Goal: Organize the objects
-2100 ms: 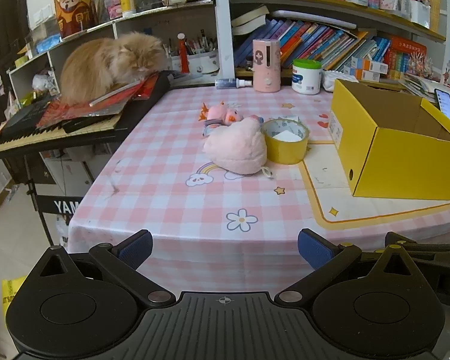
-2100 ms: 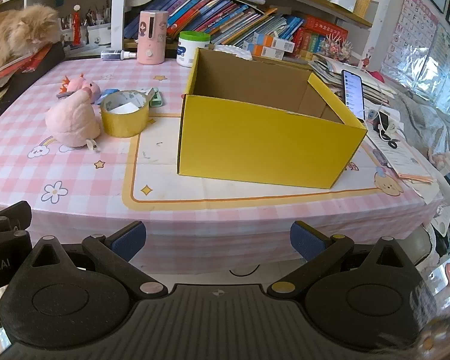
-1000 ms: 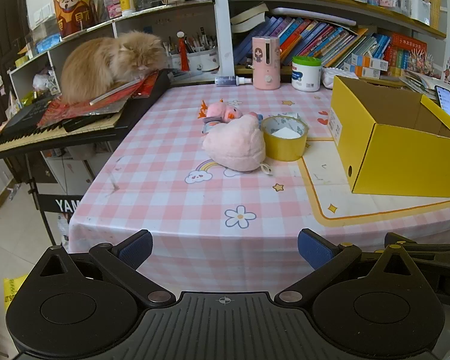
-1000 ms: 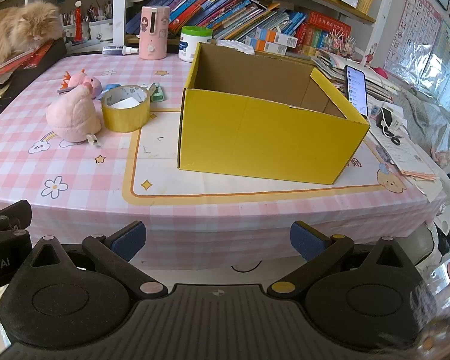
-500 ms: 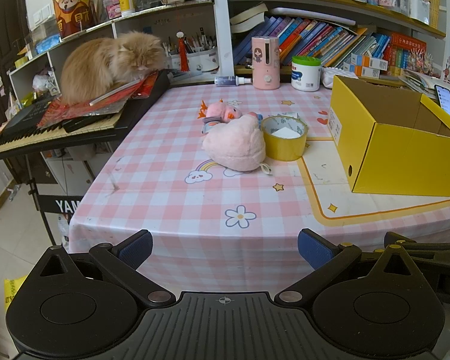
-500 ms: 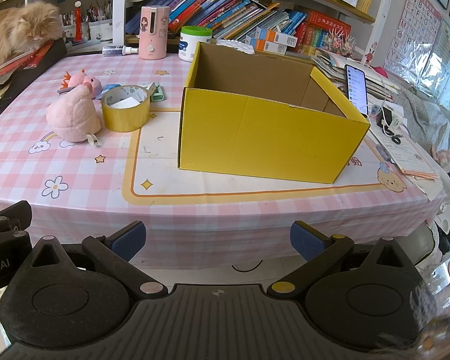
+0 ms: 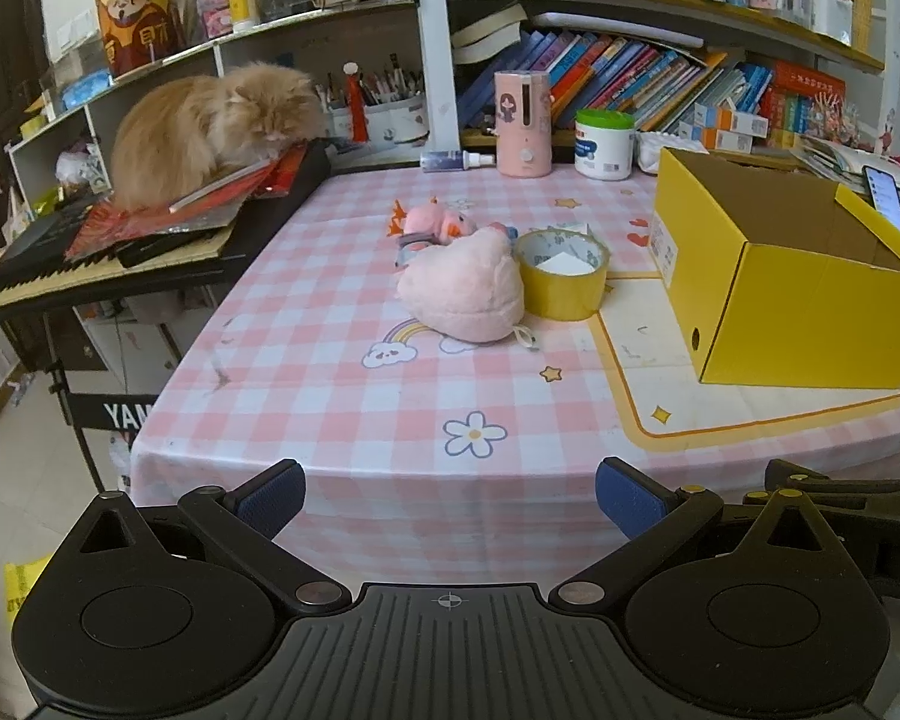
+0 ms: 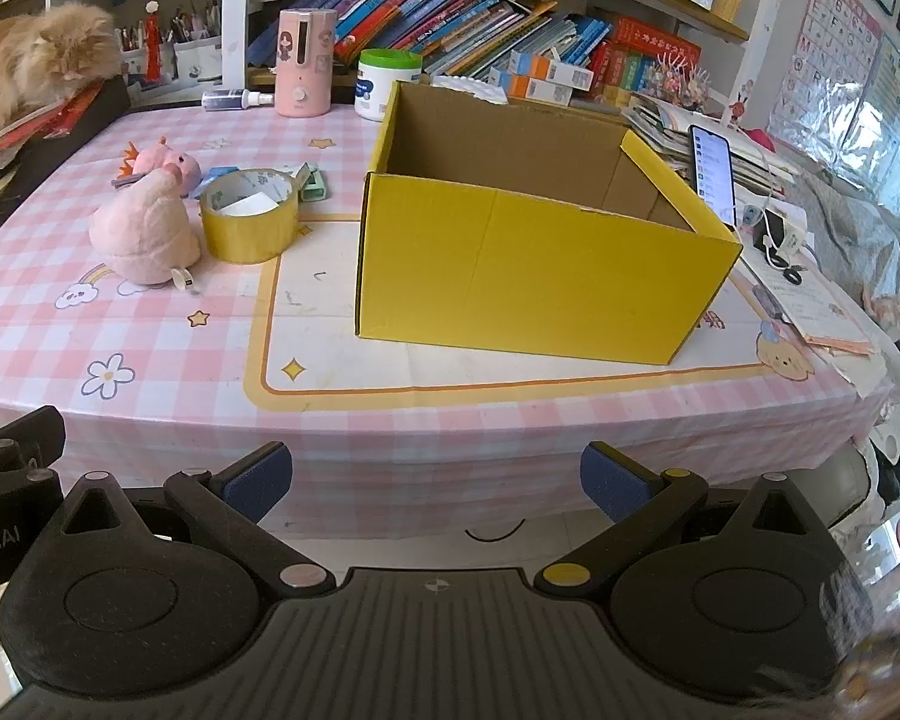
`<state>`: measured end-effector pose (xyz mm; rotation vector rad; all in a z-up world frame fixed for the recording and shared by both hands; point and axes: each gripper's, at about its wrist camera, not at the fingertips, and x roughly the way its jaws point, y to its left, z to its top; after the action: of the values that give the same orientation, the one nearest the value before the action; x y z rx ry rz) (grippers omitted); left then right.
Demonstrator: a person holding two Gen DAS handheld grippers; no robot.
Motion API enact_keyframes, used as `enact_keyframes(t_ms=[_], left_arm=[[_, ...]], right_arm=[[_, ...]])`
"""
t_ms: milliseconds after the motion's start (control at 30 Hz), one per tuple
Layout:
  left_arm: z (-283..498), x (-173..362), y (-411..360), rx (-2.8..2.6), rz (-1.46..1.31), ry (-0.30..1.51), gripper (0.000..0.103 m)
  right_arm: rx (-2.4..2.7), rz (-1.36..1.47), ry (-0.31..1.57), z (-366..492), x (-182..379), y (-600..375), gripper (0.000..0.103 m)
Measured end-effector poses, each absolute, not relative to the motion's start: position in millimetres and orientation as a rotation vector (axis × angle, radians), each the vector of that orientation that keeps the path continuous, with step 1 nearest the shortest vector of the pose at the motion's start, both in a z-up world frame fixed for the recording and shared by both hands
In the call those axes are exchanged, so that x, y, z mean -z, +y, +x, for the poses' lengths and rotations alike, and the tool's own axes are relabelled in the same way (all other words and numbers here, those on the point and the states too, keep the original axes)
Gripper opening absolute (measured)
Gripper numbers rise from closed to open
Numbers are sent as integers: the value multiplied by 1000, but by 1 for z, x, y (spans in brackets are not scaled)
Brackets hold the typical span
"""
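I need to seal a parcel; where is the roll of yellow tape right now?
The yellow tape roll lies flat on the pink checked tablecloth, left of the yellow box, touching the pink plush toy on its left.

front strip of surface point(image 8: 390, 408) bare, open to either tool | yellow box point(image 8: 528, 276) top open, walls block low side entry | plush point(image 7: 462, 291) touching tape roll point(image 7: 561, 276), small pink toy point(image 7: 432, 222) just behind | far edge crowded by bottles, books
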<state>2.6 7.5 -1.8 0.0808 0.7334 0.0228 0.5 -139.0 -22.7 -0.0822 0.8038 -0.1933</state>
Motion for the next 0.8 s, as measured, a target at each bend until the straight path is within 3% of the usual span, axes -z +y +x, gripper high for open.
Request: enact_keyframes(t_ms=[800], left_arm=[[3,-4,11,-17,83,715,103]], right_arm=[[190,-68,781,1,16,-138,103]])
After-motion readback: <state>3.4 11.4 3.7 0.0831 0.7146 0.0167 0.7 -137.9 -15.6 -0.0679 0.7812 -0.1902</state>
